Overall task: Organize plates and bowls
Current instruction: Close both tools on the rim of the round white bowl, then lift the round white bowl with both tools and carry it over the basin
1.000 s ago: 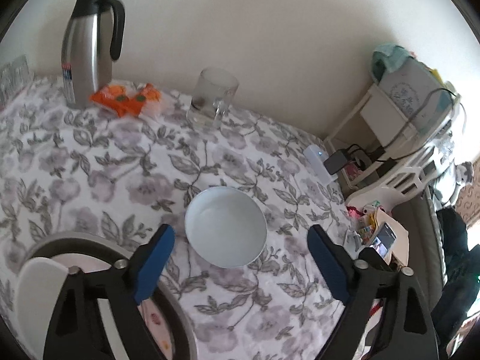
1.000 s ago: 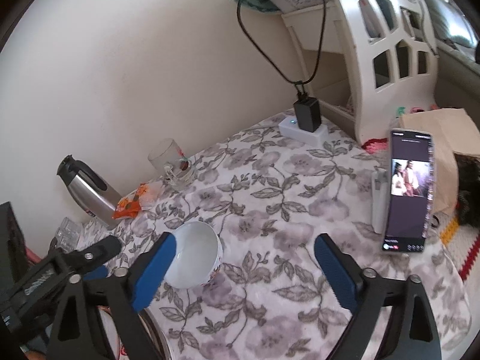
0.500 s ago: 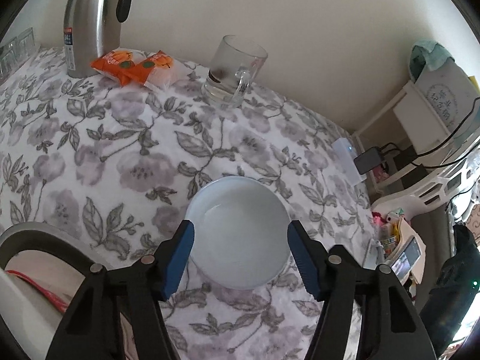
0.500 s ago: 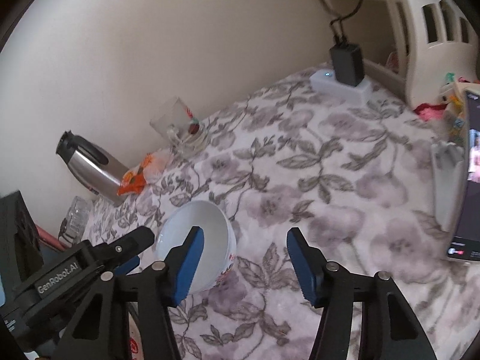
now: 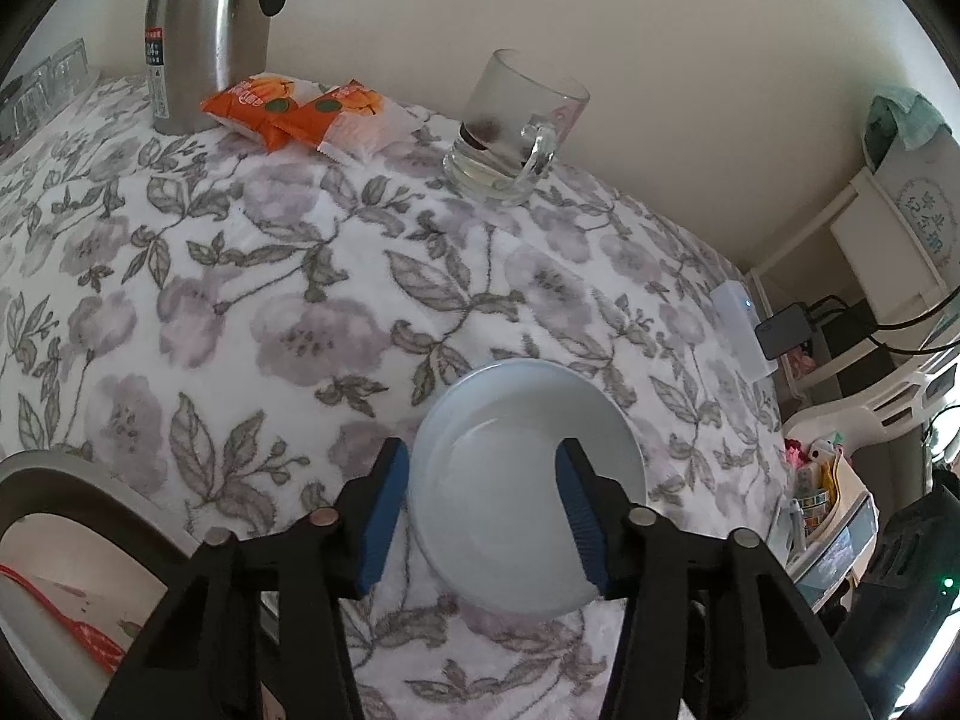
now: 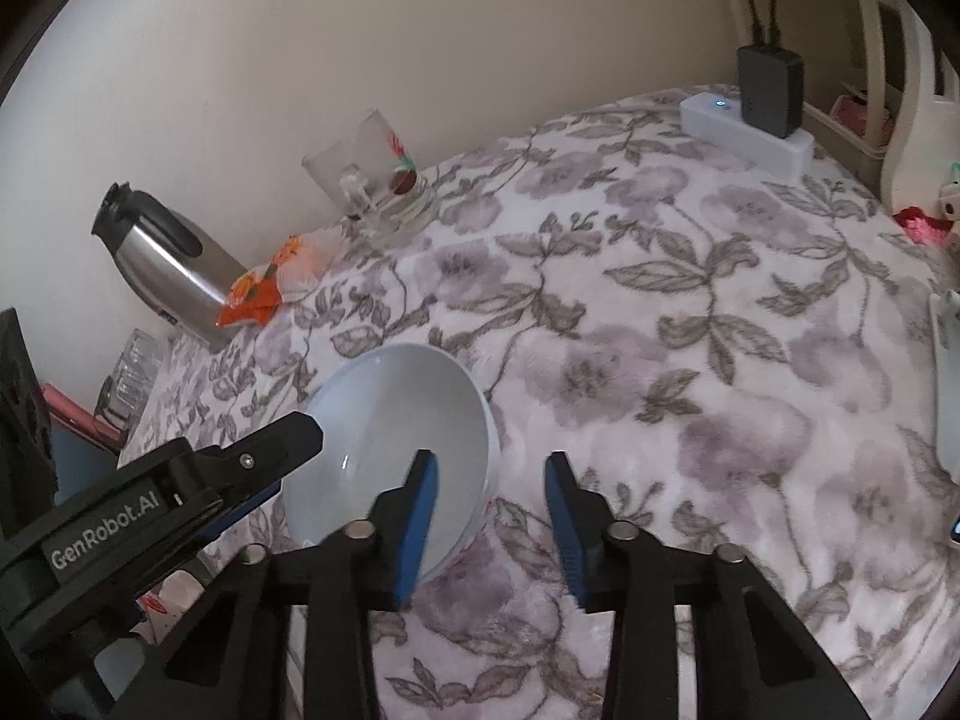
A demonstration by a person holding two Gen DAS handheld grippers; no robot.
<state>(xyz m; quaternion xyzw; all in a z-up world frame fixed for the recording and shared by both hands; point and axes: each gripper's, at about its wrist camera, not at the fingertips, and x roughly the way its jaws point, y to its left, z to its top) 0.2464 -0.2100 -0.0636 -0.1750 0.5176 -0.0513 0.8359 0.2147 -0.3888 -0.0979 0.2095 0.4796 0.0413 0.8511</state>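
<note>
A white bowl [image 5: 528, 480] stands upright on the flowered tablecloth; it also shows in the right wrist view [image 6: 396, 438]. My left gripper [image 5: 483, 504] is open and straddles the bowl's left rim, one blue pad outside and one over the inside. My right gripper [image 6: 489, 513] is open and straddles the bowl's right rim, its left pad inside the bowl. The left gripper [image 6: 180, 498] shows at the bowl's left in the right wrist view. A large grey-rimmed plate [image 5: 66, 480] lies at the lower left.
A steel thermos [image 5: 204, 30], orange snack packets [image 5: 300, 108] and a glass mug [image 5: 516, 132] stand along the wall. A white power strip with a charger [image 6: 750, 120] sits at the far right edge. Small glasses [image 6: 129, 378] stand at the left.
Both grippers moved forward and down onto the bowl and narrowed their jaws. Each now straddles a side of the rim. The bowl has not moved.
</note>
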